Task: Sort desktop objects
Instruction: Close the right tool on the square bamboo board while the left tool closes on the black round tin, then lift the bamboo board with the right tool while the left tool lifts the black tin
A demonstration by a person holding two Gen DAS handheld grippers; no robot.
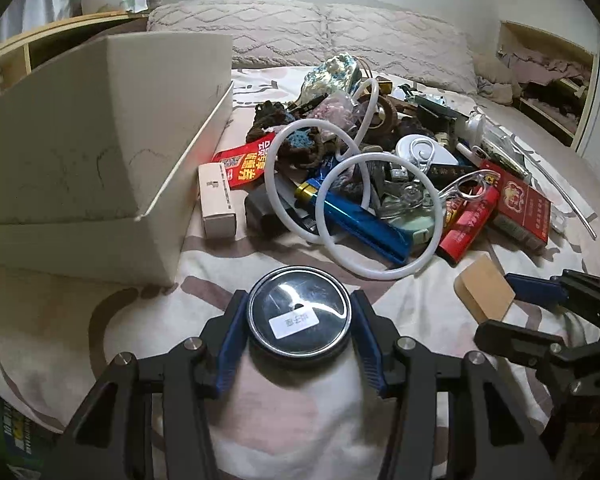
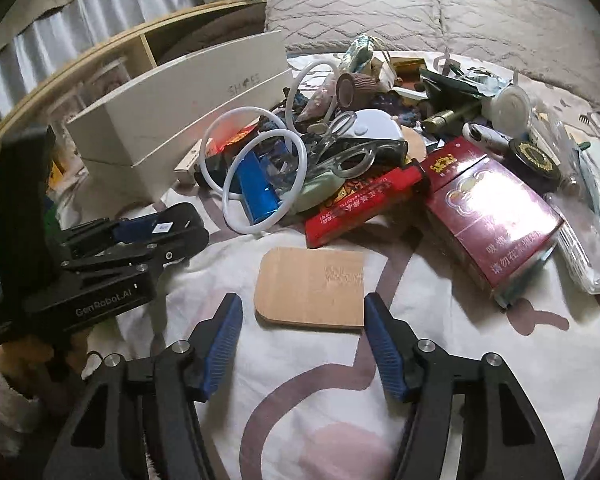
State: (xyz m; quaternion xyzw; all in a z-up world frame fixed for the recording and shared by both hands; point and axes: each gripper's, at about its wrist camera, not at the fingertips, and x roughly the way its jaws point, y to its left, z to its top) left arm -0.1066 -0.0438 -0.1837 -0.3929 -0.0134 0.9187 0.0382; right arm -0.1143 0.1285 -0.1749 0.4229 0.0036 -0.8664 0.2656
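Observation:
My left gripper (image 1: 299, 312) is shut on a round black tin with a shiny lid and a white label (image 1: 299, 310), low over the patterned bedsheet. In the right wrist view the left gripper (image 2: 156, 226) shows at the left. My right gripper (image 2: 303, 312) is open, its fingers either side of a flat tan wooden card (image 2: 312, 286) that lies on the sheet. The card also shows in the left wrist view (image 1: 485, 289), with the right gripper (image 1: 540, 304) beside it. Behind lies a heap of clutter: white rings (image 1: 380, 216), a blue case (image 1: 364, 220), a red lighter (image 2: 364, 204).
An open white shoebox (image 1: 100, 148) stands left of the heap, also in the right wrist view (image 2: 172, 120). A red cigarette pack (image 2: 496, 216) lies at the right. A small white box (image 1: 217, 200) lies by the shoebox. Pillows (image 1: 300, 28) and a wooden shelf (image 2: 100, 52) are behind.

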